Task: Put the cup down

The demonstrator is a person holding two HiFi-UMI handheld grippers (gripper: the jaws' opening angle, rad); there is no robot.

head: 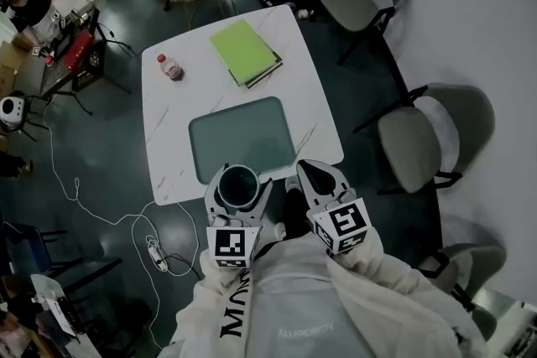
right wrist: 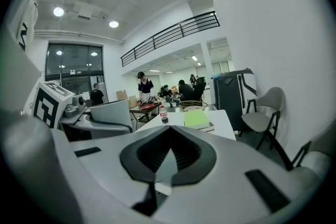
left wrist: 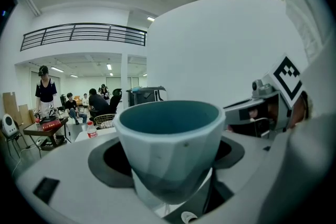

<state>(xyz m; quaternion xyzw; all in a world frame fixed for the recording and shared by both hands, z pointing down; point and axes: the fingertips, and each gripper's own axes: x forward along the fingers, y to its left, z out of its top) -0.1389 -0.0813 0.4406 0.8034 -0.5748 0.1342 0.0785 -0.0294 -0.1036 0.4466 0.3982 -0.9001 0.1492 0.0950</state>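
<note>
The cup (left wrist: 168,147) is not yet down: the left gripper (head: 238,180) clasps it upright between its 2 jaws, in the air over the near edge of the white table (head: 168,113), just short of the grey-green mat (head: 243,138). The right gripper (head: 313,174) hangs beside it with its jaws pressed together on nothing. By my reading, the whole placing step is left: lowering the cup onto the table or mat, then letting go.

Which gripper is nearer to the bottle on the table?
Left. The left gripper, holding the cup, is at the table's near edge, on the bottle's side; the right gripper is farther right.
</note>
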